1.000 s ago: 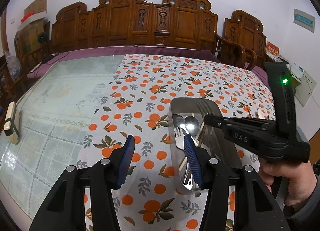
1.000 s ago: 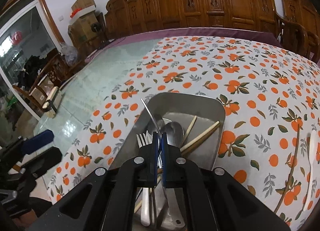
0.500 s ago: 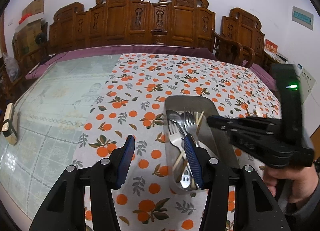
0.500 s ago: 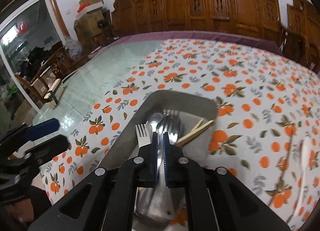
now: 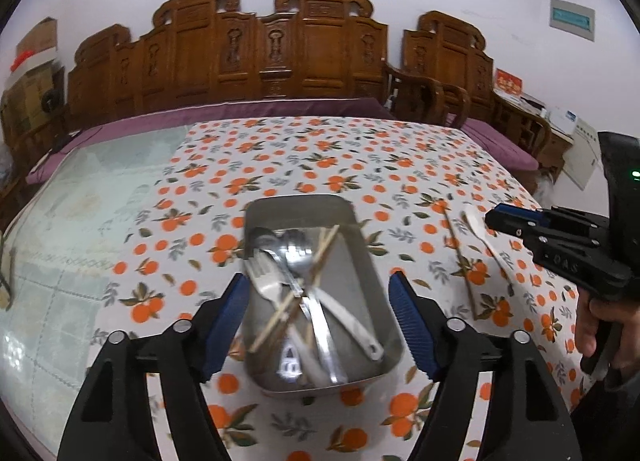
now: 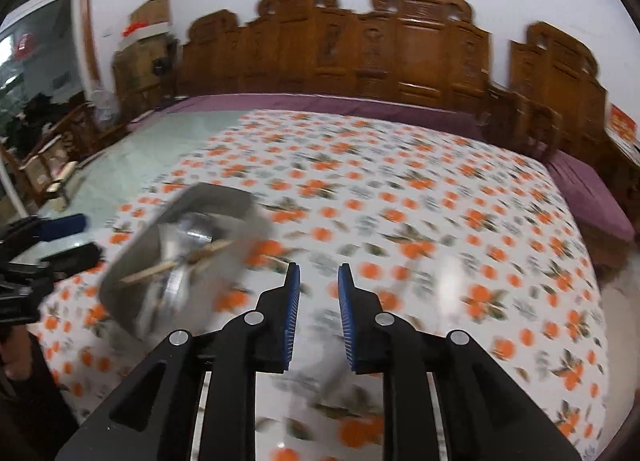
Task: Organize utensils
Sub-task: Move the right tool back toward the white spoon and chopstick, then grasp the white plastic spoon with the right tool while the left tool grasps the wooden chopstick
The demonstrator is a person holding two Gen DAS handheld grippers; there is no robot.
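1. Two pairs of tongs hang over my orange-print tablecloth (image 5: 320, 157). My left gripper (image 5: 318, 303) has just been opening and its blue pads now stand wide apart, one on each side of the steel tray (image 5: 384, 293), neither pressing on its walls.

2. Several utensils lie heaped in that tray, right between my left pads: a fork (image 5: 264, 285), a spoon (image 5: 262, 235), other metal handles, and wooden chopsticks (image 5: 320, 257) crossed over them.

3. My right gripper (image 6: 318, 293) has also just been opening; its pads are parted by a narrow gap and nothing sits between them, only blurred tablecloth beyond.

4. From my right wrist view the tray (image 6: 132, 261) lies off to the left of the pads, smeared by motion, with a chopstick (image 6: 176, 263) slanting across it.

5. Seen from my left wrist, the right gripper (image 5: 492, 217) juts in from the right edge, gripped by my hand (image 5: 600, 325), a green light glowing on its body.

6. Still out on the cloth, to the right of the tray and just ahead of my right gripper's tips: a pale spoon (image 5: 480, 233) and, beside it, a lone wooden chopstick (image 5: 460, 261), lying apart from each other.

7. Beyond the table stands a row of carved wooden chairs (image 5: 272, 53) against a white wall.
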